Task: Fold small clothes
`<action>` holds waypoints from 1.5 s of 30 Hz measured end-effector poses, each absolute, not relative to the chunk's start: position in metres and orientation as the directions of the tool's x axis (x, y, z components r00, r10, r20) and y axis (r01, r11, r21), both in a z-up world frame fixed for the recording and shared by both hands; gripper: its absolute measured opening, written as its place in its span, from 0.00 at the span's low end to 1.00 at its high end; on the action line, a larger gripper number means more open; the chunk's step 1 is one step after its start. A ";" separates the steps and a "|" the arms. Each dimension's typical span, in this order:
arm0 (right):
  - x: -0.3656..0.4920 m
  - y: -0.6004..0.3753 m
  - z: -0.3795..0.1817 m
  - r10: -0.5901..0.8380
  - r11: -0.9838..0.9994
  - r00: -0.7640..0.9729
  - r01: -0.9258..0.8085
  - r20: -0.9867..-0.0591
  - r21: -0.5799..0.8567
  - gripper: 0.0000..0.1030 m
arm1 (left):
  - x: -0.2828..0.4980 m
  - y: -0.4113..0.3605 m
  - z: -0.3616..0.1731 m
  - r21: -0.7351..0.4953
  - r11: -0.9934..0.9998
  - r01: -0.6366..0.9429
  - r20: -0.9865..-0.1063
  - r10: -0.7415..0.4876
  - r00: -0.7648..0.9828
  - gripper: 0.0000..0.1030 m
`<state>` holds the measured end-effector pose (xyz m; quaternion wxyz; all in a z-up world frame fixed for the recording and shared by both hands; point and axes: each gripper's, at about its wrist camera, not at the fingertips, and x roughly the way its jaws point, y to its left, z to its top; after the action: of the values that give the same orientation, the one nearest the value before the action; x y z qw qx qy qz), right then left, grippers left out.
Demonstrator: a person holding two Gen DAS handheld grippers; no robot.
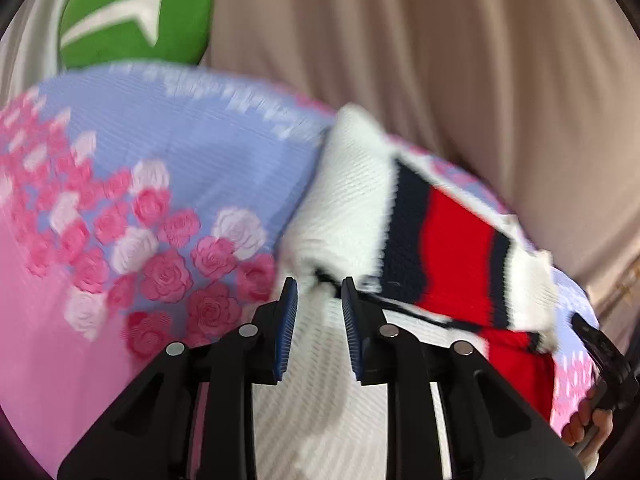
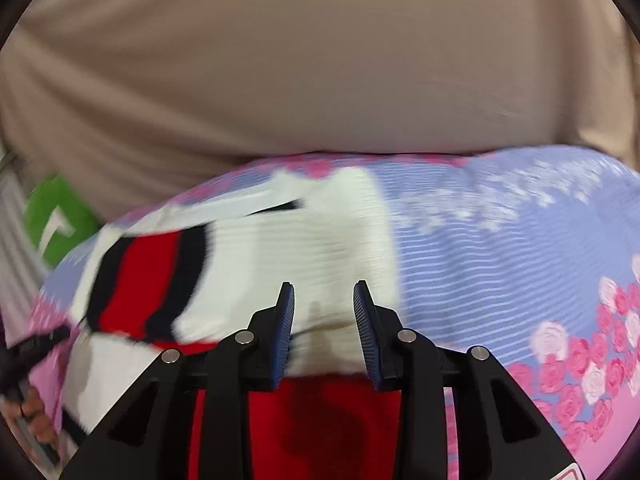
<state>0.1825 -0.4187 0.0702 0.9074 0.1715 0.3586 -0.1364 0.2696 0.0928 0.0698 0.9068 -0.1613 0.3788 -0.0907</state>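
Observation:
A small white knit garment with red and navy stripes point(image 1: 404, 240) lies partly folded on a floral bed sheet point(image 1: 160, 152). My left gripper point(image 1: 319, 286) is open and empty, just above the garment's white part. In the right wrist view the same garment point(image 2: 280, 256) lies ahead, its red part under the fingers. My right gripper point(image 2: 324, 290) is open and empty over the garment's near edge. The right gripper also shows at the right edge of the left wrist view point(image 1: 600, 364), held by a hand. Both views are blurred.
A beige curtain point(image 2: 320, 60) hangs behind the bed. A green cushion point(image 1: 136, 12) with a white mark lies at the far left; it also shows in the right wrist view point(image 2: 56, 220). The lilac and pink rose sheet point(image 2: 520, 248) spreads to the right.

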 end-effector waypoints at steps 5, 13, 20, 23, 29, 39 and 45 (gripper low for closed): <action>0.233 -0.332 0.062 0.060 0.972 0.685 0.125 -0.726 0.199 0.31 | 0.268 0.057 0.109 -0.322 0.936 0.141 -0.593 -0.316 0.741 0.27; 0.252 -0.352 0.022 -0.006 0.977 0.633 0.169 -0.774 0.130 0.18 | 0.338 0.048 0.048 -0.262 0.962 0.078 -0.713 -0.247 0.656 0.16; 0.192 -0.450 0.041 -0.134 0.890 0.633 0.415 -0.763 0.188 0.14 | 0.320 0.073 0.053 -0.316 0.939 0.133 -0.663 -0.319 0.678 0.02; 0.200 -0.450 0.063 -0.143 0.894 0.682 0.400 -0.717 0.202 0.27 | 0.317 0.062 0.075 -0.301 0.942 0.152 -0.618 -0.314 0.721 0.12; 0.246 -0.454 0.051 -0.145 0.896 0.632 0.409 -0.762 0.169 0.47 | 0.353 0.036 0.083 -0.201 0.972 0.119 -0.641 -0.223 0.735 0.34; 0.256 -0.474 0.038 -0.142 0.882 0.650 0.426 -0.747 0.202 0.11 | 0.391 0.048 0.049 -0.132 0.990 0.038 -0.679 -0.118 0.724 0.37; 0.220 -0.460 0.060 -0.144 0.882 0.684 0.417 -0.716 0.221 0.22 | 0.379 0.059 0.054 -0.179 0.983 0.031 -0.681 -0.147 0.718 0.39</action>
<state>0.2196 -0.4597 0.0596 0.8983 0.1865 0.3659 -0.1560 0.3786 0.0591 0.0539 0.9235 -0.0778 0.3726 -0.0480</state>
